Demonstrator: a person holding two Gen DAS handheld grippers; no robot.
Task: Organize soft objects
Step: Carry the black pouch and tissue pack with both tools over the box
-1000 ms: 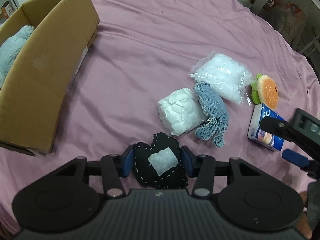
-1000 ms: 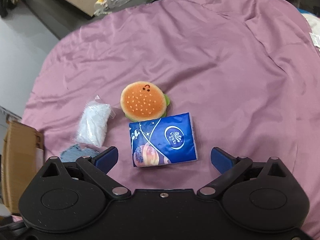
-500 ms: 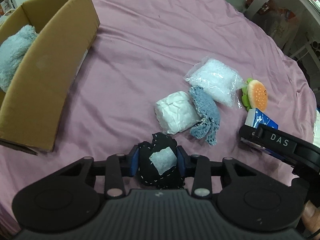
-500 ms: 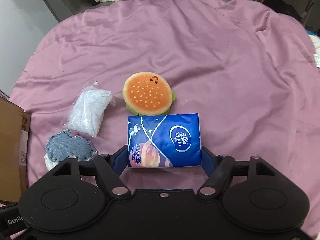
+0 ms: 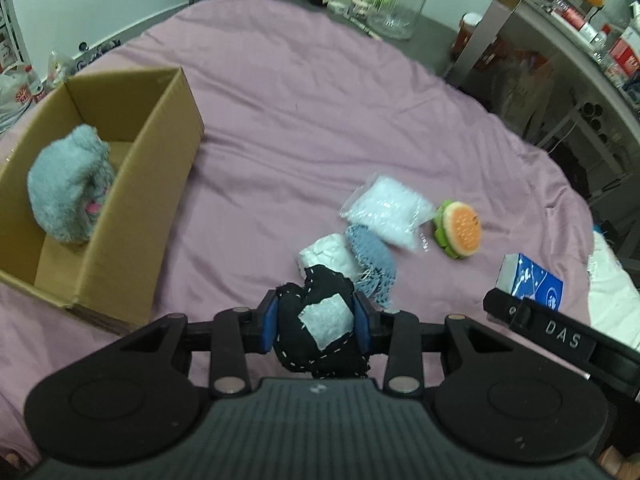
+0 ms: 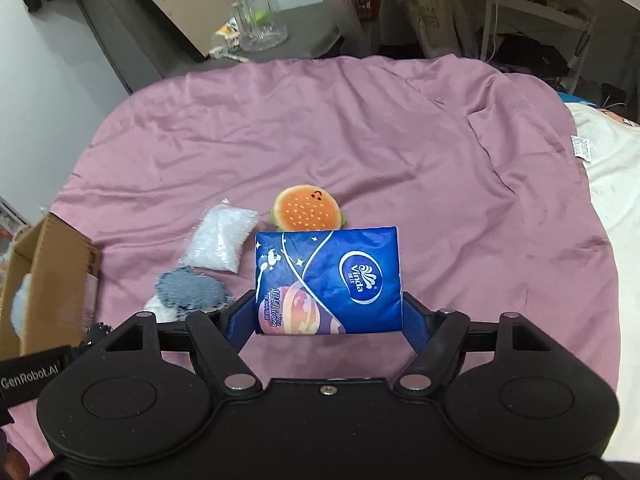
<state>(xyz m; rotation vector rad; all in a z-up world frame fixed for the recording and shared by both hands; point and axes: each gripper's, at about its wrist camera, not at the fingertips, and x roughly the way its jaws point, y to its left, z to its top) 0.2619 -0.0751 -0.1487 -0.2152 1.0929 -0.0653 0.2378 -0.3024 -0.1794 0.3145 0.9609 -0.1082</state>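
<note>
My left gripper [image 5: 316, 316] is shut on a black stitched cushion with a white patch [image 5: 320, 340], held above the purple sheet [image 5: 320, 120]. My right gripper [image 6: 328, 312] is shut on a blue tissue pack [image 6: 328, 276], also lifted; in the left wrist view the tissue pack [image 5: 532, 286] shows at the right. On the sheet lie a burger plush [image 6: 308, 210], a clear bag of white filling [image 6: 220, 244], a denim piece [image 6: 192, 290] and a white wad [image 5: 324, 256]. An open cardboard box [image 5: 160, 184] at the left holds a fluffy grey-blue plush [image 5: 68, 192].
A glass jar [image 5: 400, 0] stands beyond the far edge of the sheet. Shelves with clutter [image 5: 560, 60] rise at the right. White bedding [image 6: 612, 200] borders the sheet on the right side. The box's near corner [image 6: 52, 272] is to the left of my right gripper.
The right jaws closed onto the tissue pack and the left jaws tightened on the black cushion. Both grippers then rose, lifting their loads off the sheet.
</note>
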